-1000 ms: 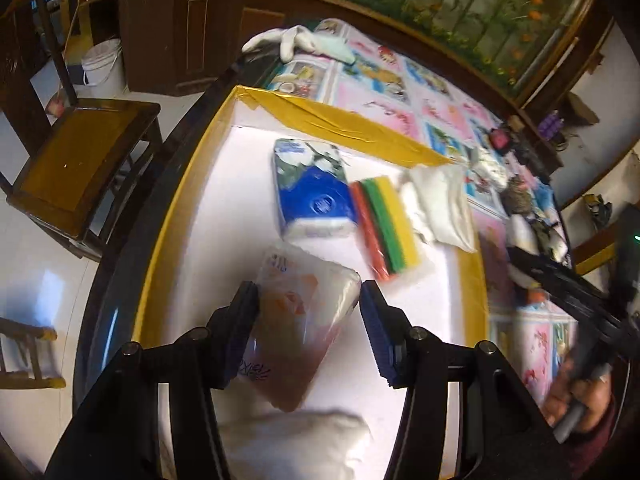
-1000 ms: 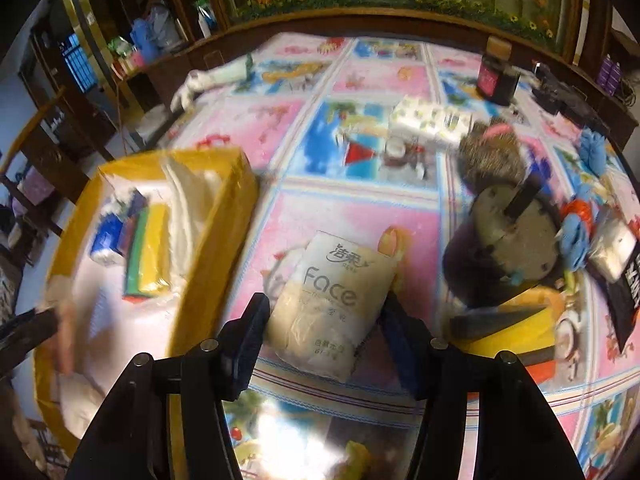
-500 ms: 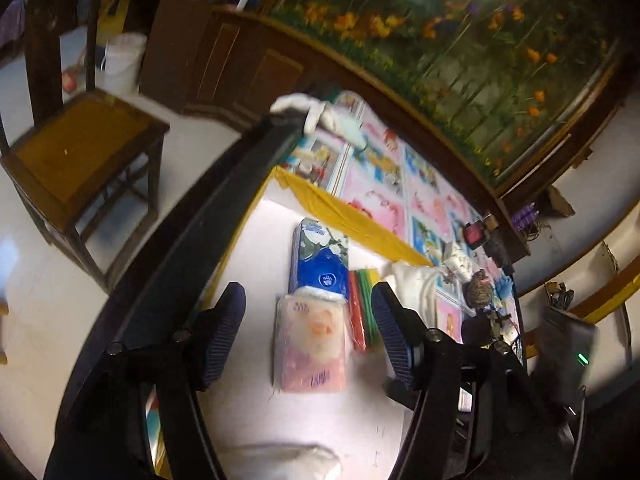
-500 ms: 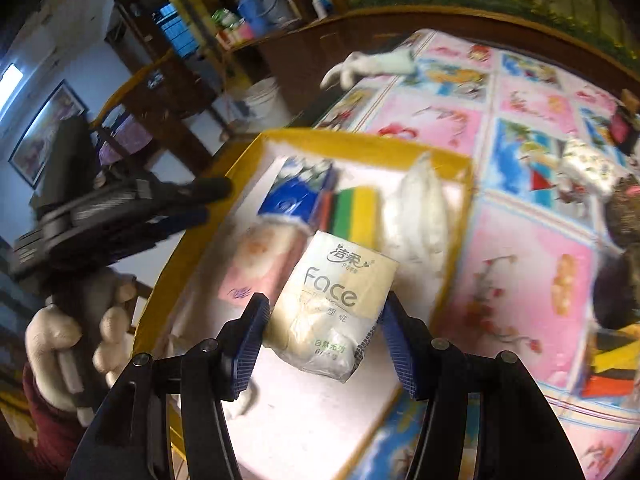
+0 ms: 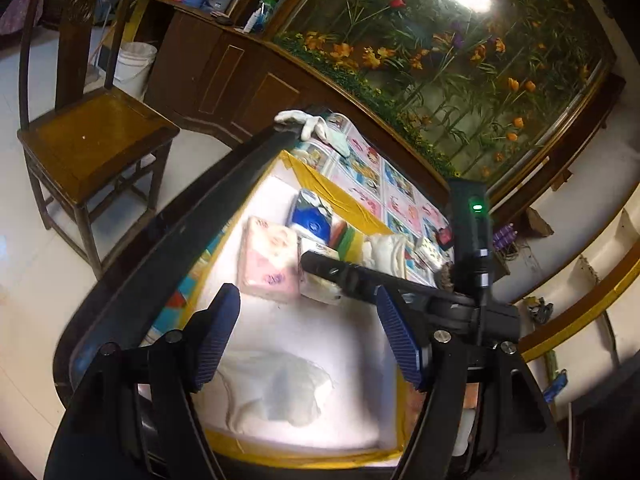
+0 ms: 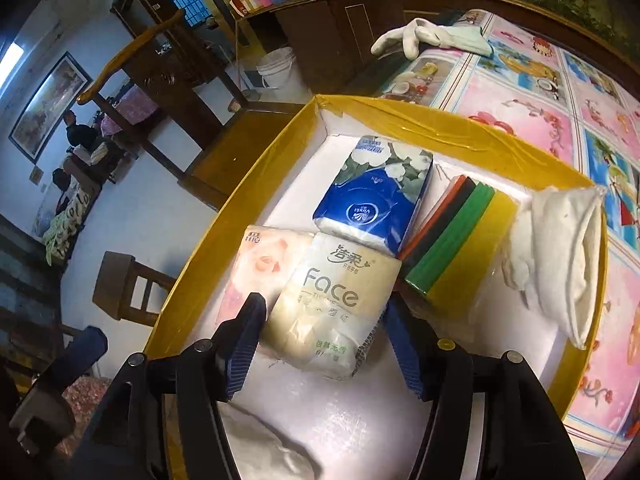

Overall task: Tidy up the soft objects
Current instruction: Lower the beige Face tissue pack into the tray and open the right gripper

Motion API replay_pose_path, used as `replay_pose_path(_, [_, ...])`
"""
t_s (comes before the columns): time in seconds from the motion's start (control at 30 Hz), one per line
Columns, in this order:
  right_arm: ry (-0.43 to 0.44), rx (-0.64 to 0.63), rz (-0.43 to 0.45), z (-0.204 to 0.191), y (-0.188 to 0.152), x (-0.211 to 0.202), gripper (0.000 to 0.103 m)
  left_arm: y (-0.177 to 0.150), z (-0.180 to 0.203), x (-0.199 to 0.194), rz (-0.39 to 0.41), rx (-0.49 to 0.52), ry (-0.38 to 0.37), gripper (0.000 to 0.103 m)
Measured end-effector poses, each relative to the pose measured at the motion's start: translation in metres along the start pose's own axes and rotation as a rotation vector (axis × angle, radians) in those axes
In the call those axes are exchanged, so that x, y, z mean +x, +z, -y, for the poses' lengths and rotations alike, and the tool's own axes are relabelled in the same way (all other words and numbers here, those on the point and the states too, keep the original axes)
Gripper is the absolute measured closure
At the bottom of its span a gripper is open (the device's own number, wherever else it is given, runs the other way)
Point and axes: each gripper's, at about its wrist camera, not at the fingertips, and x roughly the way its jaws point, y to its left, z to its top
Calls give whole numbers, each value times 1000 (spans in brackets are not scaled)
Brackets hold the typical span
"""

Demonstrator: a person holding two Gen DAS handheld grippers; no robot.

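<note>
Left hand-held gripper point(image 5: 308, 336): tilted downward, jaws spread wide after just opening, nothing between the pads. Right hand-held gripper point(image 6: 324, 344): pitched more steeply downward, jaws just opening; an object lies between them, and pad contact cannot be confirmed.

We lost lower end of cream "Face" tissue pack point(image 6: 334, 304) behind right gripper point(image 6: 324, 344) fingers. In left view, right gripper's arm hid most of that pack. White cloth point(image 6: 268, 456) at near edge of yellow-rimmed tray point(image 6: 400, 114) was cut off by frame bottom. Small print on pink tissue pack point(image 5: 268, 258) was too small for us to read.
</note>
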Motion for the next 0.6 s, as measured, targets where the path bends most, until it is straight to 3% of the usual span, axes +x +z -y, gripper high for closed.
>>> replay_pose_path(0.1, [13, -5, 75, 6, -12, -31, 20, -8, 7, -1, -1, 18, 20, 33])
replay_pose_path(0.4, [-180, 22, 264, 71, -94, -135, 14, -48, 82, -2, 87, 356, 263, 33])
replay_pose_path(0.6, [-275, 118, 282, 127, -152, -170, 14, -71, 118, 6, 62, 461, 298, 33])
